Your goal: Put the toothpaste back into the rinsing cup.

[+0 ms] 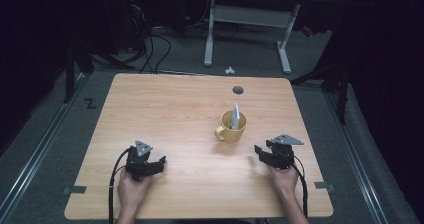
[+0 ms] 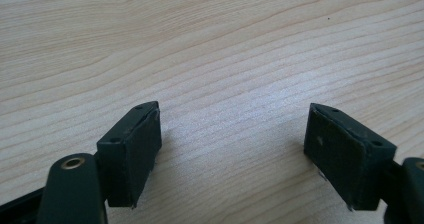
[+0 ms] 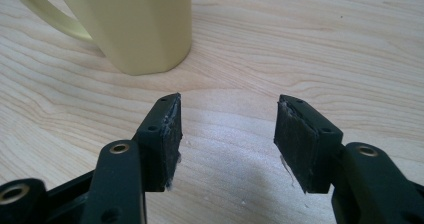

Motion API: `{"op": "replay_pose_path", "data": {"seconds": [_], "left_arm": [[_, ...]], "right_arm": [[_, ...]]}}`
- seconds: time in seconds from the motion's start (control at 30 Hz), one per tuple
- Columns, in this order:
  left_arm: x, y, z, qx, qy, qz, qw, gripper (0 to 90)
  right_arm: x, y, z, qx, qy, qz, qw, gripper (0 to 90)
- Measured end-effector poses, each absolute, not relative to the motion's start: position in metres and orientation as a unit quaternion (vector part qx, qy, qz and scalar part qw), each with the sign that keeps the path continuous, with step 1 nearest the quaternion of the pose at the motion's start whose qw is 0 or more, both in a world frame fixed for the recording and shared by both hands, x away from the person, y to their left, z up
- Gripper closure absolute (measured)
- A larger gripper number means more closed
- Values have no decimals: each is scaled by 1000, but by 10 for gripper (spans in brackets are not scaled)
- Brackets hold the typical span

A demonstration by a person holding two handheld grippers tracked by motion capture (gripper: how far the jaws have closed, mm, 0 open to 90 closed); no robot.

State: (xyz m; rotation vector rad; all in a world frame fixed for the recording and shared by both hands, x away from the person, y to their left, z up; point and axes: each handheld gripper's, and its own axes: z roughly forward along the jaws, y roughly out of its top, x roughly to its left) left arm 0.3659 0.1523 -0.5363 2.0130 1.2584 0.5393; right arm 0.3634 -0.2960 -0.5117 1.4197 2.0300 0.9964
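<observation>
Here the wooden table (image 1: 165,104) carries 1 yellow mug (image 1: 232,127), standing upright right of centre, handle toward the person's left and slightly toward the near edge. A slim pale blue-grey object (image 1: 235,116) stands in the mug, leaning a little, long axis close to vertical, tip up above the rim; what it is cannot be told. The right gripper (image 1: 262,153) rests low at the near right of the table, the mug ahead of it and to its left, near but apart. In the right gripper view the mug (image 3: 142,26) sits up and left of the jaw line, not between the jaws; the jaws stand parted with bare wood between them, nothing held. The left gripper (image 1: 156,165) lies at the near left, well apart from the mug, jaws spread wide over bare table in the left gripper view, released. Judgement: the right hand is the nearer of the 2; a reach would have to swing forward and left. The object's upright axis favours a grasp from above or the side, near its tip.
</observation>
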Motion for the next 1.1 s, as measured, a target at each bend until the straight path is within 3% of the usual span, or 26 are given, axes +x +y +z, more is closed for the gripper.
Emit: {"op": "replay_pose_path", "data": {"seconds": [0.47, 1.1], "left_arm": [[366, 152, -536, 776, 485, 208, 346, 235], [367, 151, -536, 772, 490, 210, 345, 238]], "right_arm": [[363, -295, -530, 531, 747, 328, 229, 438], [360, -289, -531, 528, 751, 318, 237, 385]]}}
